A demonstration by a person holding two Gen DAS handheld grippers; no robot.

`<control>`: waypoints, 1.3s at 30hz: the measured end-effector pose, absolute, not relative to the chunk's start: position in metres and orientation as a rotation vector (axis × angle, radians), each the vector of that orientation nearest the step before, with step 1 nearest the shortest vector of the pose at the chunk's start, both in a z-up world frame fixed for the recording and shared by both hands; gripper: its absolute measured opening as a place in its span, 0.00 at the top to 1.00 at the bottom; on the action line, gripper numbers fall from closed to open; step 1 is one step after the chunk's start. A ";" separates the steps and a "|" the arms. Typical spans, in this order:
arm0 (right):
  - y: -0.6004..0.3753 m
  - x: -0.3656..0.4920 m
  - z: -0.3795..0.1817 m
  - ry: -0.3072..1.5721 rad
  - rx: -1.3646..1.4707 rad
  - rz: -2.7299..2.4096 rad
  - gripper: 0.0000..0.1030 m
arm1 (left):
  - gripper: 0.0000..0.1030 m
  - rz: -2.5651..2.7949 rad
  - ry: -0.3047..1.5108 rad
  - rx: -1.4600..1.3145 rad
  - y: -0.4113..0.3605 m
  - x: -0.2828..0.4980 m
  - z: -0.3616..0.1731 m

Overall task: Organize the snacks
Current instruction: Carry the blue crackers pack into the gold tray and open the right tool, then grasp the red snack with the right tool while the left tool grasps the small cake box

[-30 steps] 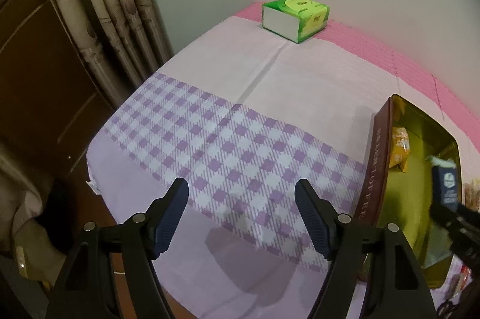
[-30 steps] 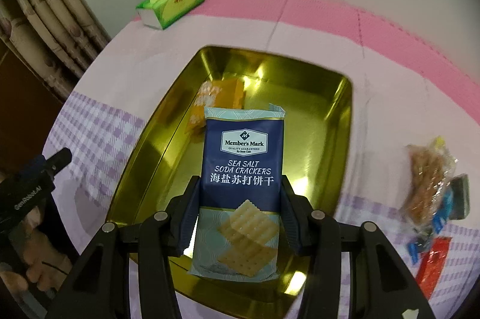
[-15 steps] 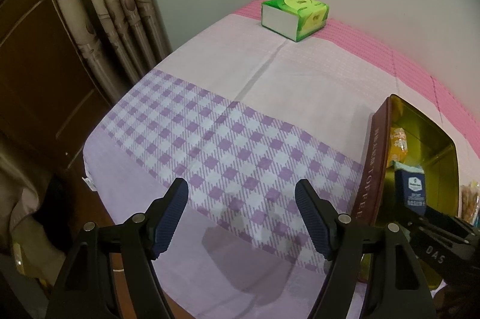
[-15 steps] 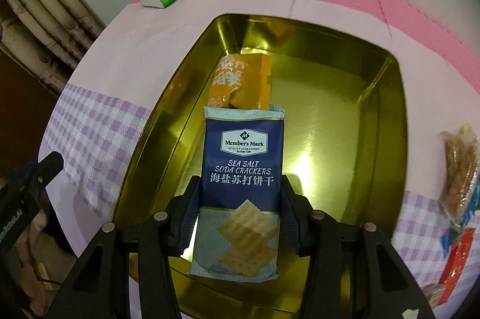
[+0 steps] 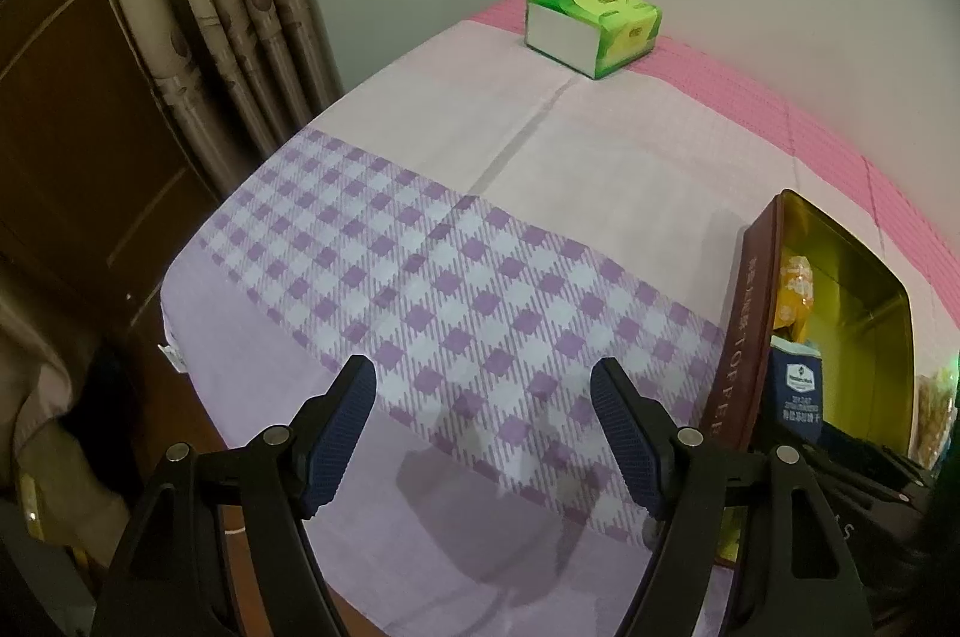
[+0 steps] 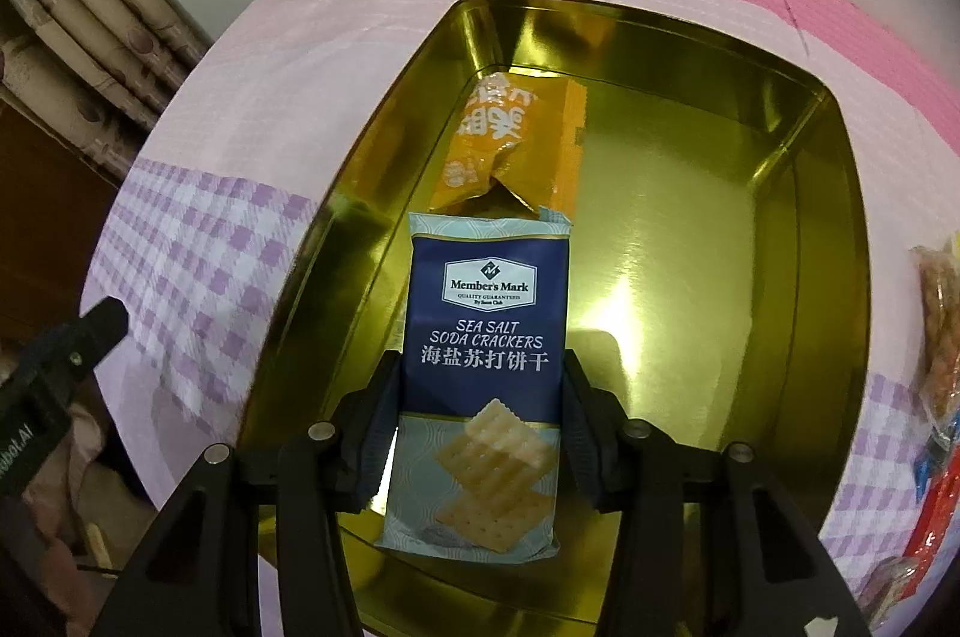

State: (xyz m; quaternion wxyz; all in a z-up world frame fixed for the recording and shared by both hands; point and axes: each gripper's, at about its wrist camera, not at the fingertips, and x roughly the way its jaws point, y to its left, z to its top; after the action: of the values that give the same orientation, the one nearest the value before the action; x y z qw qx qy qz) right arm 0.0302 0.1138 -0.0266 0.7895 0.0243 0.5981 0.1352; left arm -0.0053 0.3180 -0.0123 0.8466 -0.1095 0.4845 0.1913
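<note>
The cracker packet (image 6: 483, 331) stands upright between the fingers of the right tongs (image 6: 480, 415), over the near left part of the gold tin (image 6: 708, 229). The pads sit against its two side edges, clenched on it. Its lower end hangs in front of the tin's near wall, so whether it touches the floor of the tin cannot be told. Just behind it an orange snack bag (image 6: 510, 139) lies along the tin's left wall, its near end hidden by the packet. The right half of the tin floor is bare and shiny. More snacks (image 6: 942, 337) lie on the worktop beyond the tin's right rim, cut off by the frame edge.

The left tongs (image 5: 483, 415) hang released, nothing between them, over the checked cloth (image 5: 420, 277) near the worktop's front corner, left of the tin's brown outer wall (image 5: 741, 337). A green tissue pack (image 5: 591, 31) sits at the far edge by the wall, well apart from everything else.
</note>
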 end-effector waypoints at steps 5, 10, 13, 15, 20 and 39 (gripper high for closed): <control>0.118 0.028 -0.026 1.289 0.061 0.314 0.53 | 0.27 0.399 1.020 -0.231 0.317 -0.006 -0.013; 0.115 0.024 -0.021 1.272 0.039 0.328 0.52 | 0.27 0.398 1.012 -0.233 0.317 -0.006 -0.011; 0.106 0.016 -0.009 1.230 0.000 0.334 0.52 | 0.27 0.398 1.015 -0.227 0.317 -0.006 -0.012; 0.098 0.010 0.002 1.206 -0.013 0.346 0.52 | 0.27 0.397 1.019 -0.227 0.317 -0.005 -0.012; 0.063 -0.009 0.034 1.143 -0.049 0.354 0.52 | 0.27 0.401 1.011 -0.214 0.314 -0.005 -0.011; -0.178 -0.061 0.004 1.263 -0.038 -0.080 0.45 | 0.27 0.336 1.002 -0.119 0.276 -0.003 -0.002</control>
State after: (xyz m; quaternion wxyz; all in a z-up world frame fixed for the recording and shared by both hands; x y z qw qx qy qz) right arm -0.0606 -0.1780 0.0042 0.8061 -0.0180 0.5903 -0.0374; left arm -0.0029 0.2759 -0.0019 0.8620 -0.0566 0.4775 0.1604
